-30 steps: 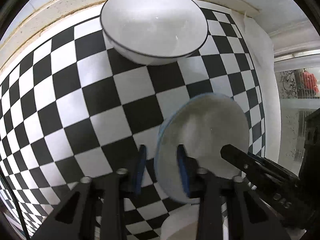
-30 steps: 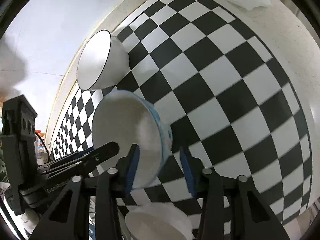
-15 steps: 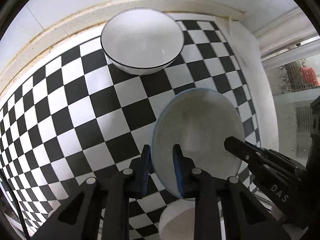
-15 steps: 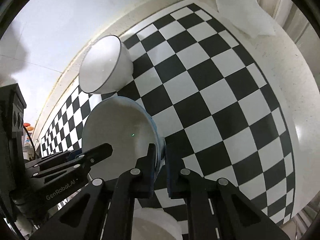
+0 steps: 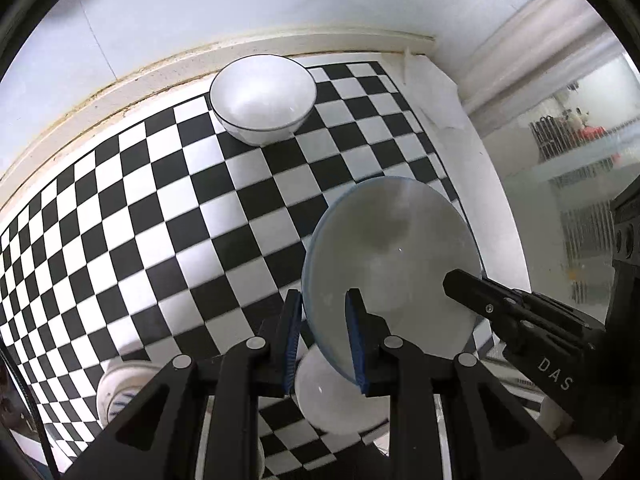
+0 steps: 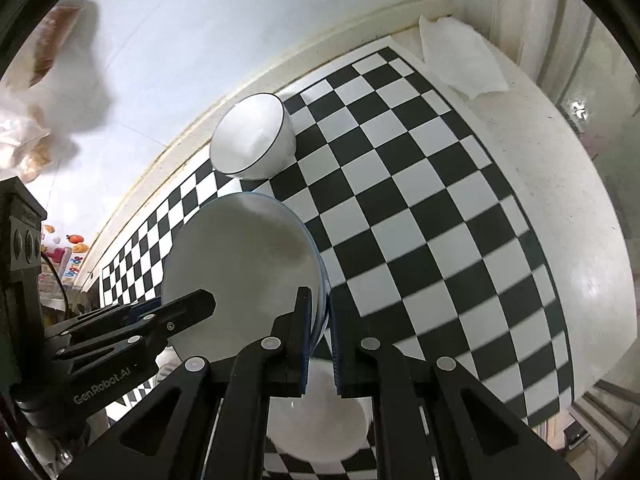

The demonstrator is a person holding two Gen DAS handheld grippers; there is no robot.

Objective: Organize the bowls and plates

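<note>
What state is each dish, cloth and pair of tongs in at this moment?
Blue-rimmed bowl: lifted off the checkered mat, tilted, gripped on opposite rims.
Left tongs: shut on its rim.
Right tongs: shut on its rim.
Black-rimmed bowl: upright, empty.
White bowl: below, upright.
White cloth: crumpled.

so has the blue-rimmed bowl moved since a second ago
Yes. The blue-rimmed bowl, gripped by both tongs, has lifted off the checkered cloth; a white bowl now shows beneath it.

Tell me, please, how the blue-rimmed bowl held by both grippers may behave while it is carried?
The blue-rimmed bowl looks rigid and glazed, so it will probably keep its shape but may slip. The left gripper and right gripper pinch only its thin rim, so it could tilt. Likely breakable if dropped.
</note>
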